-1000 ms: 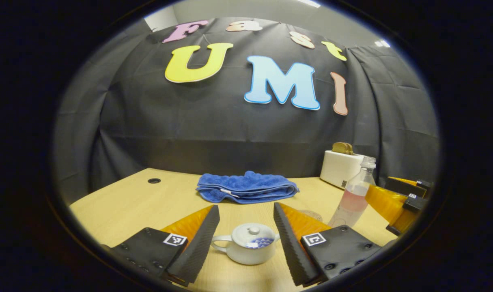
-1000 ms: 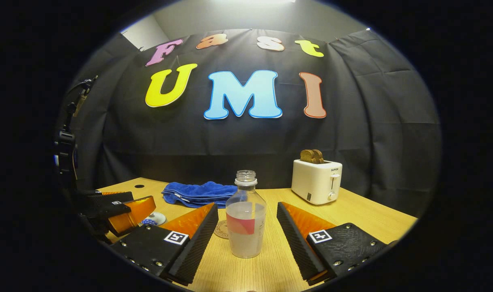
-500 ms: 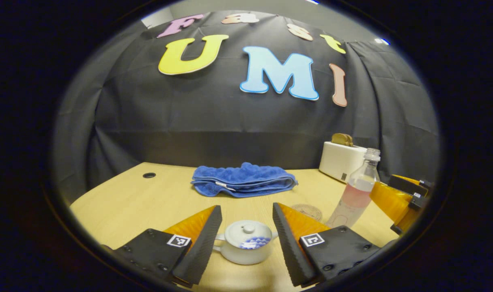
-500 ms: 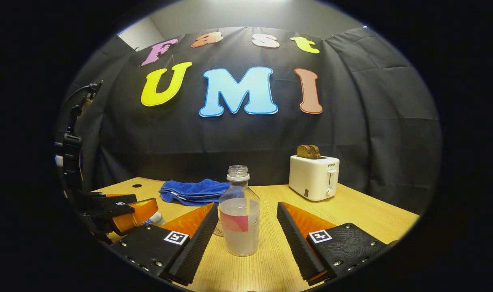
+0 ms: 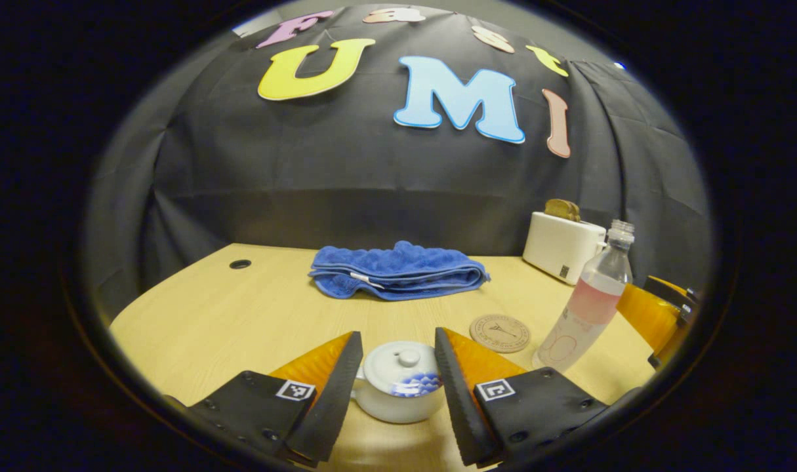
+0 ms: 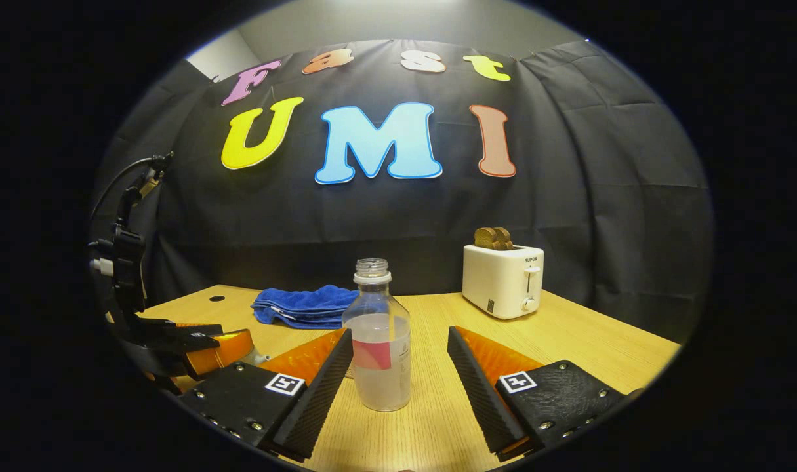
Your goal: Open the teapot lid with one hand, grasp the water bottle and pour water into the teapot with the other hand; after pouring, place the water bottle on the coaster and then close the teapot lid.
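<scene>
A small white teapot (image 5: 401, 390) with a blue pattern and its lid (image 5: 405, 362) on stands on the wooden table. My left gripper (image 5: 398, 354) is open, its fingers on either side of the pot and apart from it. A round coaster (image 5: 499, 332) lies just right of the pot. An uncapped clear water bottle (image 6: 378, 337), part full, stands upright between the fingers of my open right gripper (image 6: 398, 347), nearer the left finger. In the left gripper view the water bottle (image 5: 592, 298) stands beside the coaster, with the right gripper behind it at the right edge.
A folded blue towel (image 5: 398, 270) lies at the back of the table (image 5: 241, 314). A white toaster (image 6: 502, 278) with bread in it stands at the back right. A cable hole (image 5: 239, 264) sits far left. The left gripper (image 6: 195, 344) shows low at the left of the right gripper view.
My left gripper has moved forward around the teapot and its fingers have narrowed. My right gripper has shifted right, so the bottle now sits nearer its left finger.
</scene>
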`<state>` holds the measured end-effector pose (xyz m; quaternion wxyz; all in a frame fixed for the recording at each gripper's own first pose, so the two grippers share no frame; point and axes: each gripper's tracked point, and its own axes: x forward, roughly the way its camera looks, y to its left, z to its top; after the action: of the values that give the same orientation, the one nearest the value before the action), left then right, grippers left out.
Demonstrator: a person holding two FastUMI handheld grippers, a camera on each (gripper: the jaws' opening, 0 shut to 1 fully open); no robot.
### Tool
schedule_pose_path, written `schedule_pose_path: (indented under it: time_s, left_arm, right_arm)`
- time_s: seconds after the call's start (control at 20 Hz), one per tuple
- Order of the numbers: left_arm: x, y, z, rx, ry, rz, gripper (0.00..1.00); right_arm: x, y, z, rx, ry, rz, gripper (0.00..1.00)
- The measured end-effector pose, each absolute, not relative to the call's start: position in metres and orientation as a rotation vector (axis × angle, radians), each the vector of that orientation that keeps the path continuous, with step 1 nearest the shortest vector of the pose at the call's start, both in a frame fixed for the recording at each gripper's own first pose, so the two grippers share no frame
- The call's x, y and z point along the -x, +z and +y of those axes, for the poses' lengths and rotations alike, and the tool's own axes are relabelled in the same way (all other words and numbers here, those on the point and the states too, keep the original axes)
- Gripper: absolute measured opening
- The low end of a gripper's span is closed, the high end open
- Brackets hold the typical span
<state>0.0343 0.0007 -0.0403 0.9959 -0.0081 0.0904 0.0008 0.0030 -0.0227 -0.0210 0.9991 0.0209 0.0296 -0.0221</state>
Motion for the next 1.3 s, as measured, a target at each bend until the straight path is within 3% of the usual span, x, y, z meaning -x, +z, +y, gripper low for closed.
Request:
schedule_pose_path:
  time_s: [0.3, 0.45, 0.6, 0.65, 0.75, 1.0, 1.05, 1.3]
  left_arm:
    - [-0.036, -0.04, 0.001, -0.006, 0.0, 0.182, 0.73]
    - [-0.037, -0.035, 0.008, -0.021, 0.023, 0.164, 0.68]
    - [-0.038, -0.036, 0.004, -0.051, 0.015, 0.164, 0.43]
    - [-0.038, -0.034, 0.001, -0.06, 0.003, 0.154, 0.45]
    - [-0.042, -0.032, -0.003, -0.079, 0.005, 0.143, 0.17]
    - [-0.041, -0.026, -0.002, -0.077, -0.001, 0.132, 0.15]
    - [-0.046, -0.028, -0.001, -0.068, -0.006, 0.127, 0.06]
    - [-0.04, -0.02, -0.001, -0.039, -0.03, 0.112, 0.06]
  right_arm:
    - [-0.004, -0.025, -0.027, -0.053, -0.054, 0.067, 0.93]
    - [-0.005, -0.028, -0.026, -0.059, -0.049, 0.079, 0.93]
    - [-0.006, -0.03, -0.024, -0.059, -0.047, 0.083, 0.93]
    - [-0.006, -0.03, -0.024, -0.058, -0.047, 0.084, 0.93]
    - [-0.005, -0.03, -0.026, -0.058, -0.05, 0.084, 0.93]
    - [-0.005, -0.035, -0.027, -0.078, -0.048, 0.096, 0.93]
    - [-0.006, -0.036, -0.026, -0.083, -0.046, 0.098, 0.93]
    - [-0.006, -0.038, -0.024, -0.088, -0.039, 0.106, 0.93]
